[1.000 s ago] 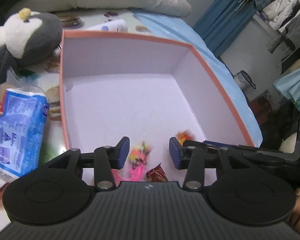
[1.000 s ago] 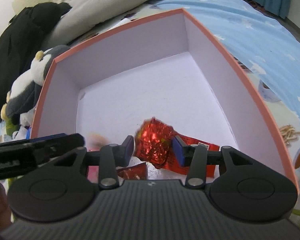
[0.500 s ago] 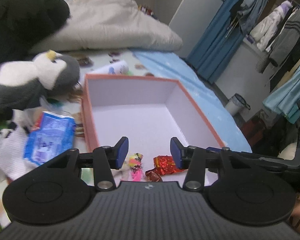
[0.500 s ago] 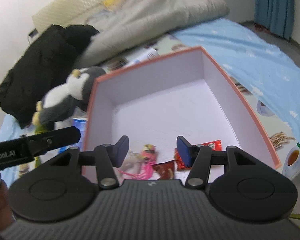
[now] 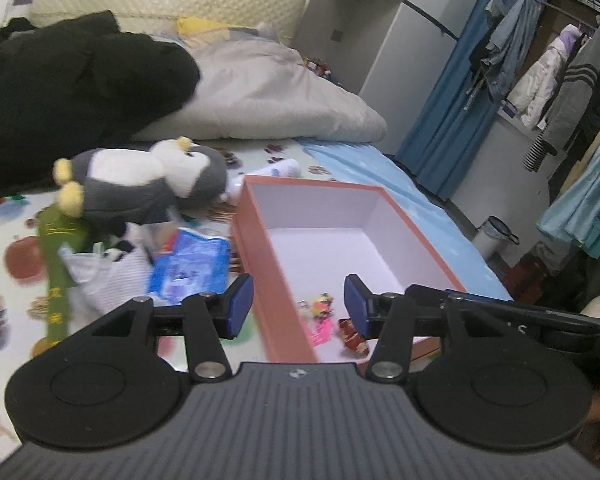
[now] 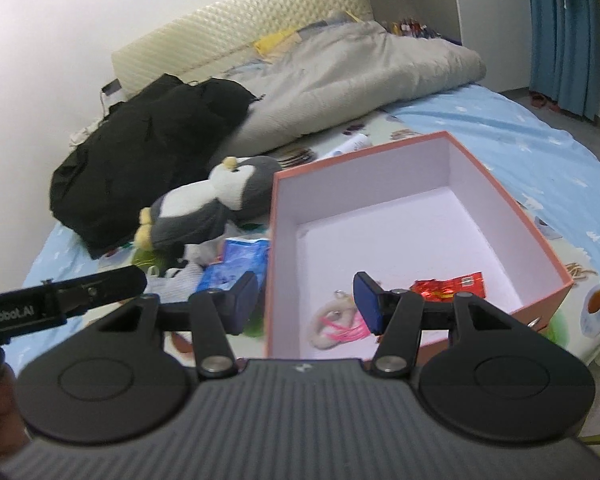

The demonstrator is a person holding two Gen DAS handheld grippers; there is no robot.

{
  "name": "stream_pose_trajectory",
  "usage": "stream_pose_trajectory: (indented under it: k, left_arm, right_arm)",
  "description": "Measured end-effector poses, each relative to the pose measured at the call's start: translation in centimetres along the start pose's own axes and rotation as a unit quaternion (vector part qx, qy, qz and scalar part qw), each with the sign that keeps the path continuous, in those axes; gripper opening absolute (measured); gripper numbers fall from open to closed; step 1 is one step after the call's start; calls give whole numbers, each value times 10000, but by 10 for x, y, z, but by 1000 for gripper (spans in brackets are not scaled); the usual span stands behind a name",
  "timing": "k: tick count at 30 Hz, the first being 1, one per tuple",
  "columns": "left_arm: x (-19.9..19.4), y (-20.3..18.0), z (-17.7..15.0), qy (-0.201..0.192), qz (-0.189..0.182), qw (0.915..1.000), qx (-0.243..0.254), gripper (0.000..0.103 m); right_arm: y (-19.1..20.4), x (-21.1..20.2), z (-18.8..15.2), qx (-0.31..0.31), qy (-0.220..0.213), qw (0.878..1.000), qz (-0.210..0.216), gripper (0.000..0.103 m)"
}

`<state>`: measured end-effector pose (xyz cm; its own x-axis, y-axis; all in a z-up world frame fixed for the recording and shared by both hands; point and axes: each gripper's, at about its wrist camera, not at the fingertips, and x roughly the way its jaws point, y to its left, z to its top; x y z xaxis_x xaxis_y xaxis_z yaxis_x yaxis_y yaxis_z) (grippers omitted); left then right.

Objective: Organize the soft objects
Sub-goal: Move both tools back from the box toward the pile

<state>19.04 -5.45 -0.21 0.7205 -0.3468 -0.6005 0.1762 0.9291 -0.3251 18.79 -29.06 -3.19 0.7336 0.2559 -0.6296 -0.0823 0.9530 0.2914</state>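
An orange box (image 5: pixel 260 256) with a white inside lies on the bed; it also shows in the right wrist view (image 6: pixel 512 220). In it lie a red foil packet (image 6: pixel 448 284) and a small pink-tasselled toy (image 6: pixel 336 320), the toy also in the left wrist view (image 5: pixel 320 312). A grey and white penguin plush (image 5: pixel 140 184) lies left of the box, also in the right wrist view (image 6: pixel 216 196). A blue packet (image 5: pixel 188 268) lies between them. My left gripper (image 5: pixel 298 306) and right gripper (image 6: pixel 306 304) are open and empty, held above the box's near edge.
A black jacket (image 5: pixel 72 92) and a grey quilt (image 5: pixel 268 100) lie at the back of the bed. A green packet (image 5: pixel 56 264) and a white bag (image 5: pixel 104 276) lie left of the blue packet. Clothes (image 5: pixel 560 60) hang at the right.
Both grippers have pulled up and back from inside the box. The right gripper has let go of the red foil packet, which now lies in the box.
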Motion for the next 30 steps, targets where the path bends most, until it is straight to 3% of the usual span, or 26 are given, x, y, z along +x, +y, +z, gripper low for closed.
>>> stream_pose_trajectory:
  k: [15, 30]
  left_arm:
    - [-87, 28, -62, -322, 649, 9967, -371, 64]
    - [-102, 43, -116, -266, 808, 9953, -473, 64]
  right_arm:
    - [49, -47, -45, -518, -139, 9976, 447, 56]
    - [71, -43, -97, -795, 189, 9946, 642, 57]
